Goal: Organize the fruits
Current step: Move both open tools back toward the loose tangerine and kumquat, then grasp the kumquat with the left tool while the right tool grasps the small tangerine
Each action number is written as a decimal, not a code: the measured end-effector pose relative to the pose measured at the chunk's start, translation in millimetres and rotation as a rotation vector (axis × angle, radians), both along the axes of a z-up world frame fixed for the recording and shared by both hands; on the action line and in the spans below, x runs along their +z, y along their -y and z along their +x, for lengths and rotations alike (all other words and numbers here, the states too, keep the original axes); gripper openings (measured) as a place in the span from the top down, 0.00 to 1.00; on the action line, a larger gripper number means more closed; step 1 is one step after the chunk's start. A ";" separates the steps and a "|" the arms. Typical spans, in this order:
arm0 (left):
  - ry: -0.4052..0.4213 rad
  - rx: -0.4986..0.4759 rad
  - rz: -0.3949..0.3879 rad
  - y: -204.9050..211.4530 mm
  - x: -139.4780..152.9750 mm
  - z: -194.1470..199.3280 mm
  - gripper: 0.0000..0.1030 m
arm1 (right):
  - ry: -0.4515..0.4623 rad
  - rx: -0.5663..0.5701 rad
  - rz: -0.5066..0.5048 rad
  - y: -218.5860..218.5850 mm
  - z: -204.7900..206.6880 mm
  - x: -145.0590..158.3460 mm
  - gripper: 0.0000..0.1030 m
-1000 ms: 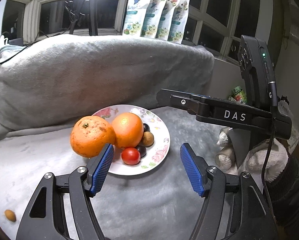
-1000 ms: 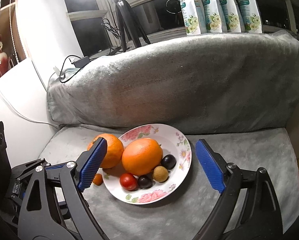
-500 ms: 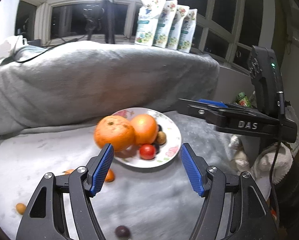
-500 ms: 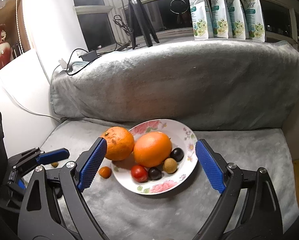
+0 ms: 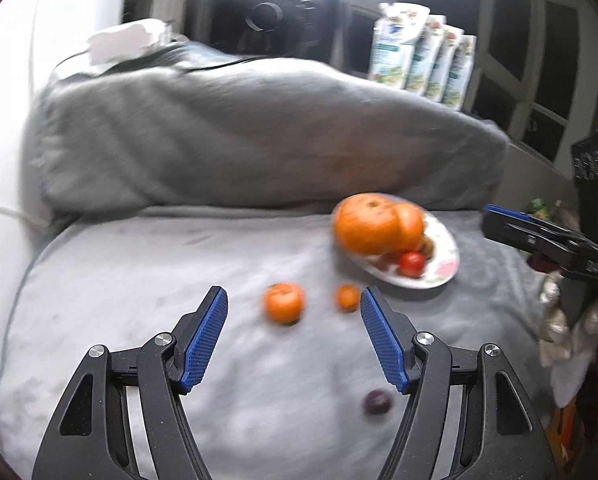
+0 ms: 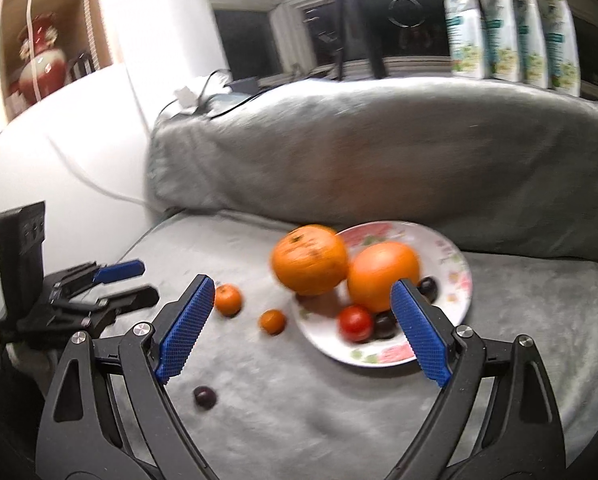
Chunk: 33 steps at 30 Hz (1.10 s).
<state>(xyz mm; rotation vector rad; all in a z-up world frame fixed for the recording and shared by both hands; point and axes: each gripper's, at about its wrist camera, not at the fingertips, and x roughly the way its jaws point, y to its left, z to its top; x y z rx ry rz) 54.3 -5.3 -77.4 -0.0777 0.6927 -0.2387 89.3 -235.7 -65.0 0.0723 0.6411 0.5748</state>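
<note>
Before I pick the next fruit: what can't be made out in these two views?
- Plate: the right wrist view's gripper finger covers part of its small fruit.
- Left wrist view: motion blur smears the big orange; its contact with the plate is unclear.
- Dark fruit: too blurred to identify.

A white flowered plate [image 6: 455, 276] lies on the grey blanket, holding 2 big oranges [image 6: 383, 274], a red tomato [image 6: 355, 322] and some small dark fruits. Left of it on the blanket lie a small orange [image 6: 227, 300], a smaller orange fruit [image 6: 272, 321] and, nearer, a dark plum [image 6: 205, 397].
</note>
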 end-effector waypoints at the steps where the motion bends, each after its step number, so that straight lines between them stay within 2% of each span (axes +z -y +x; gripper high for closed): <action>1: -0.008 0.016 -0.001 -6.8 -3.3 -1.7 0.33 | -0.002 0.012 -0.004 -4.1 -1.7 -1.0 0.11; 3: -0.024 0.047 -0.003 -20.8 -9.6 -4.7 0.33 | -0.012 0.049 -0.011 -16.4 -4.5 -6.1 0.11; 6: -0.041 0.084 -0.008 -36.2 -16.8 -7.6 0.34 | -0.040 0.100 -0.028 -32.9 -4.8 -14.7 0.21; 8: -0.050 0.102 -0.010 -44.4 -21.0 -9.5 0.34 | -0.051 0.118 -0.042 -41.4 -4.3 -19.7 0.22; 18: -0.104 0.145 -0.070 -73.4 -43.1 -8.5 0.48 | -0.096 0.214 -0.115 -88.1 0.4 -38.1 0.39; 25: -0.121 0.191 -0.068 -90.1 -51.3 -4.1 0.49 | -0.119 0.236 -0.165 -114.4 15.2 -49.4 0.44; 33: -0.157 0.208 -0.064 -101.3 -66.5 -2.2 0.54 | -0.122 0.240 -0.240 -141.6 29.7 -63.2 0.45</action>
